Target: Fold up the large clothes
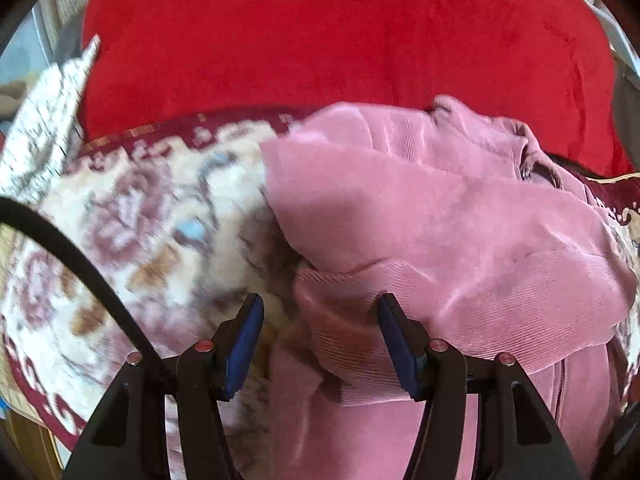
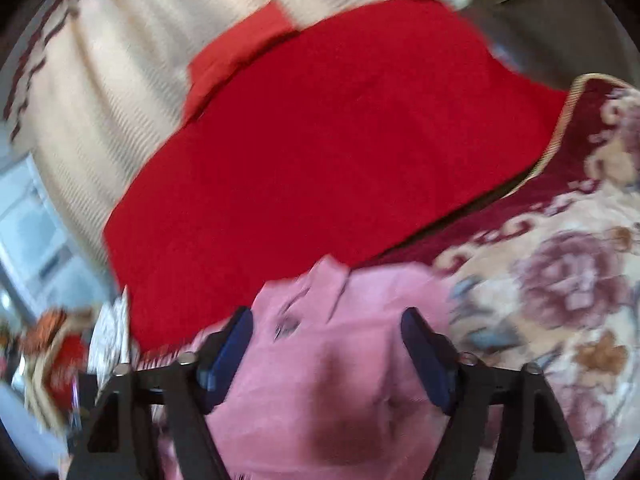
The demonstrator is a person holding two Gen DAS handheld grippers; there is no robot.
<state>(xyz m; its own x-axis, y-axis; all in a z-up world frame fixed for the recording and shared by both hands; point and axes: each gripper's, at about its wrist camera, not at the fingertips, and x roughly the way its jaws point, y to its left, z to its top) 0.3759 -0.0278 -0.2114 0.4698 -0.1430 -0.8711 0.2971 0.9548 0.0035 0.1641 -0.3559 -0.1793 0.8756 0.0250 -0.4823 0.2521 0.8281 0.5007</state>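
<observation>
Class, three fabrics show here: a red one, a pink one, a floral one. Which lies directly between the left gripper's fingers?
The pink ribbed corduroy garment; the plain red blanket lies beyond, the floral patterned rug beside.

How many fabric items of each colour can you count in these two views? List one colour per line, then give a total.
Pink: 1, the pink garment
Red: 1, the red cushion
Cream with dark red floral pattern: 1, the patterned blanket under the garment
Cream striped: 1, the striped cloth behind the cushion
Total: 4
</observation>
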